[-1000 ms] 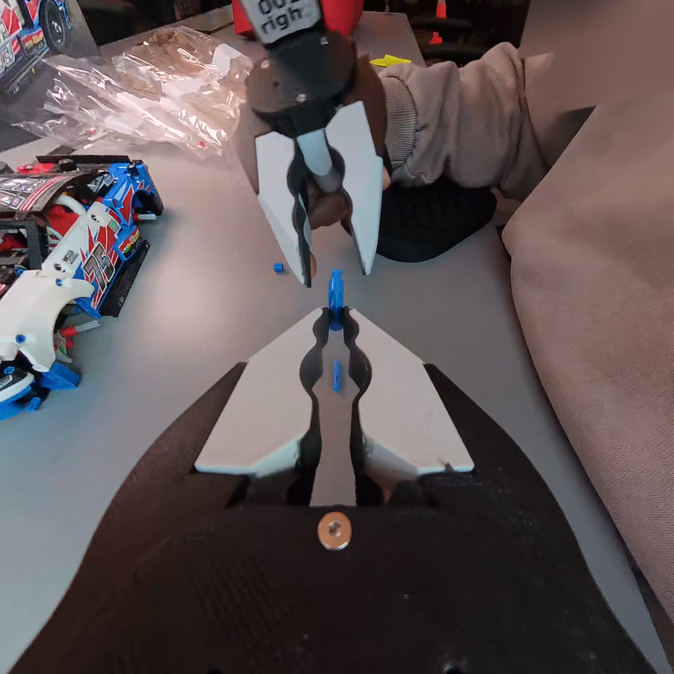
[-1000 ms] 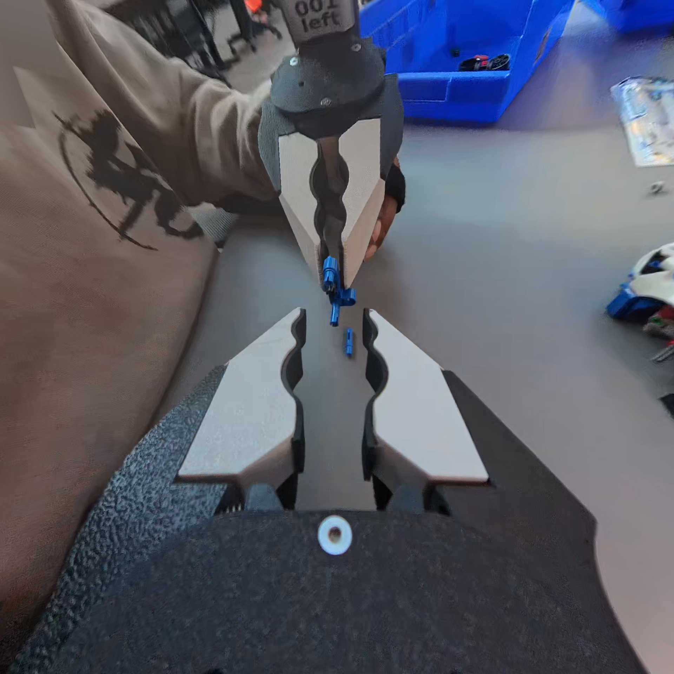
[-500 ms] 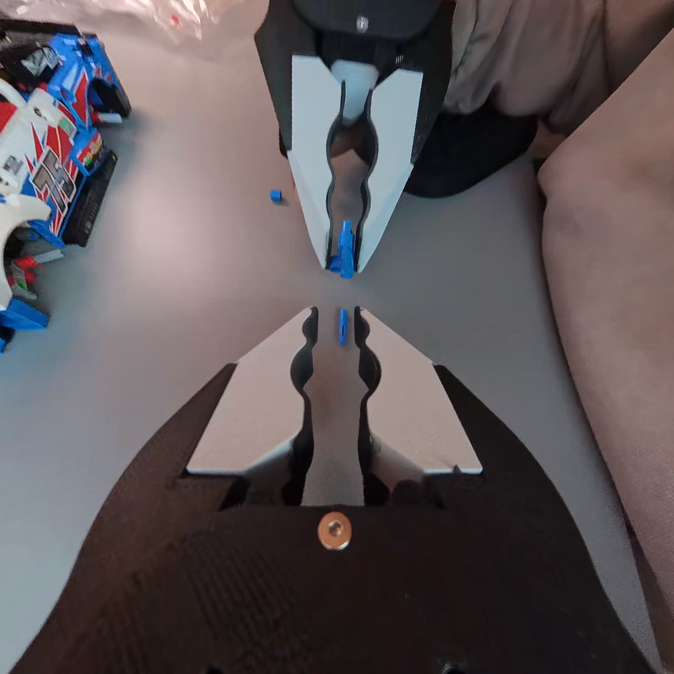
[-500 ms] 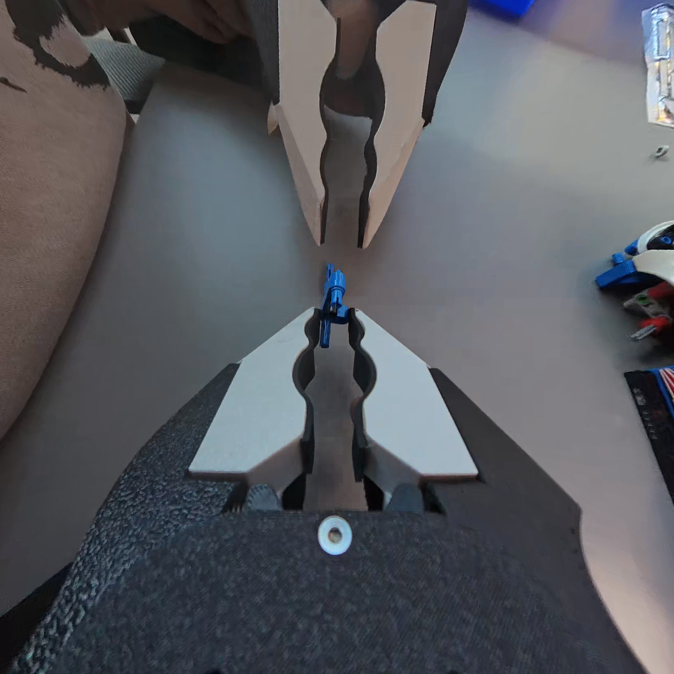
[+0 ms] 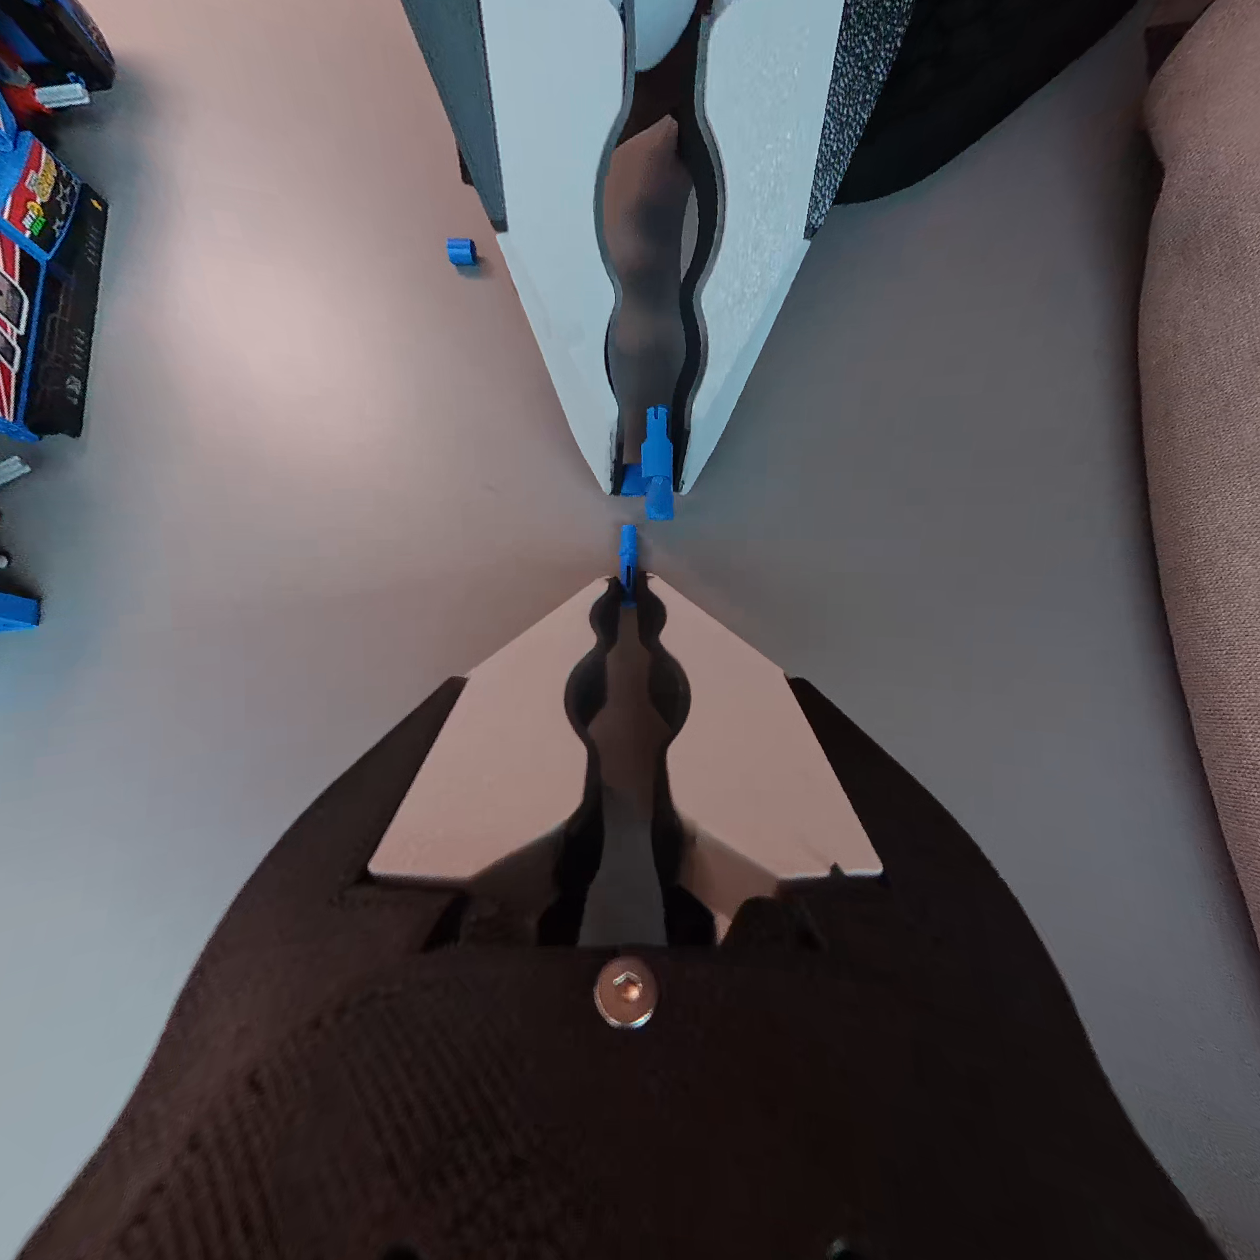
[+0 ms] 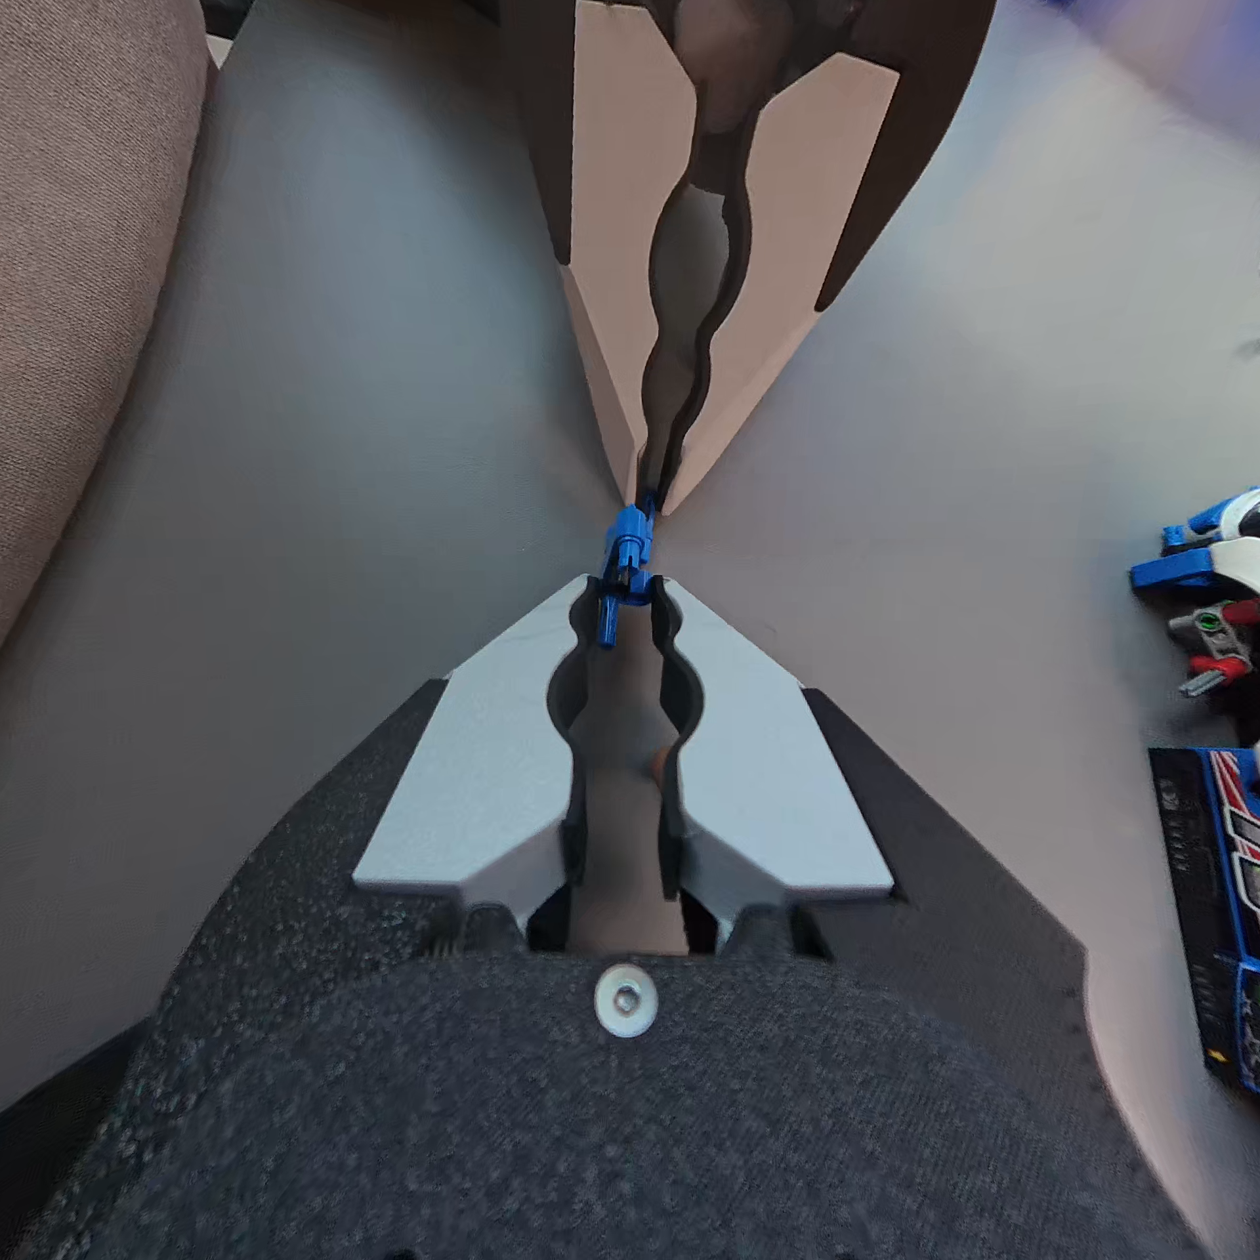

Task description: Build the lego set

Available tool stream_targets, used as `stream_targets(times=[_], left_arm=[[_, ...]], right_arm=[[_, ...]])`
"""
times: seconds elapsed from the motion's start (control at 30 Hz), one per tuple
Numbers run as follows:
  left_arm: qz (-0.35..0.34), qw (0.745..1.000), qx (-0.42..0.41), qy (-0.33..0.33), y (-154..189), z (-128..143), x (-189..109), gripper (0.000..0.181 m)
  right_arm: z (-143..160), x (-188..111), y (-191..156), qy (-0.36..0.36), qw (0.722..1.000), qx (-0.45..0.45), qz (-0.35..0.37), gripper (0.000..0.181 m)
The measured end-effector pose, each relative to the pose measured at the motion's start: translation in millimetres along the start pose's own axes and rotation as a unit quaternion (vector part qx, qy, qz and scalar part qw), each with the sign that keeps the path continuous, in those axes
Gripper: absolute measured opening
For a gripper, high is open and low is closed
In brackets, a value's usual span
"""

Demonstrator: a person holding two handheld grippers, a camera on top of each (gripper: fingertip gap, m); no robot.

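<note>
My left gripper (image 5: 631, 583) is shut on a small blue pin (image 5: 627, 556) that sticks out past its tips. My right gripper (image 6: 620, 585) is shut on a blue connector piece (image 6: 624, 593) with a peg pointing back between its fingers. The two grippers face each other tip to tip just above the grey table (image 5: 273, 477). In the left wrist view the right gripper (image 5: 648, 487) comes in from the top with the connector (image 5: 656, 457). In the right wrist view the left gripper (image 6: 651, 503) brings the pin (image 6: 631, 528) against the connector; I cannot tell whether they are joined.
A loose blue piece (image 5: 461, 249) lies on the table left of the right gripper. The partly built blue, white and red lego car (image 5: 41, 273) sits at the left edge, and it also shows in the right wrist view (image 6: 1220, 886). A person's beige sleeve (image 5: 1213, 477) borders the table. The tips of both grippers are at nearly the same place.
The connector passed from my left gripper to my right, which shut on it. My left gripper opened, then shut on the pin from the table and moved tip to tip with the right.
</note>
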State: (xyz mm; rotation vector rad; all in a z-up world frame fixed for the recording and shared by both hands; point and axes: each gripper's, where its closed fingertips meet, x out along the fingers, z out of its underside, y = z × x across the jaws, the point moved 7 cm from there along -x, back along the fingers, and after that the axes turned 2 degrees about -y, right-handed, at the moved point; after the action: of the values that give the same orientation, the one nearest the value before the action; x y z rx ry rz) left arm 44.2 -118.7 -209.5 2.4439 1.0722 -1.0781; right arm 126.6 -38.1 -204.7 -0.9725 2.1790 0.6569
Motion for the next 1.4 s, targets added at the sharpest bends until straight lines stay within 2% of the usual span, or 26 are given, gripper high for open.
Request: stream_targets(times=[0.3,0.53,1.4], left_arm=[[0.001,0.994,-0.007,0.105,-5.8,-9.6,-12.1,0.002],[0.000,0.994,-0.023,0.107,-11.4,-6.8,-13.1,0.002],[0.013,0.990,-0.064,0.124,-15.2,-8.3,-14.4,0.002]], right_arm=[[2.3,-6.9,-0.2,0.093,0.994,-0.035,0.048,0.013],[0.4,-13.3,5.6,0.135,0.989,-0.027,0.061,0.013],[1.2,-11.9,8.2,0.132,0.989,-0.020,0.070,0.013]])
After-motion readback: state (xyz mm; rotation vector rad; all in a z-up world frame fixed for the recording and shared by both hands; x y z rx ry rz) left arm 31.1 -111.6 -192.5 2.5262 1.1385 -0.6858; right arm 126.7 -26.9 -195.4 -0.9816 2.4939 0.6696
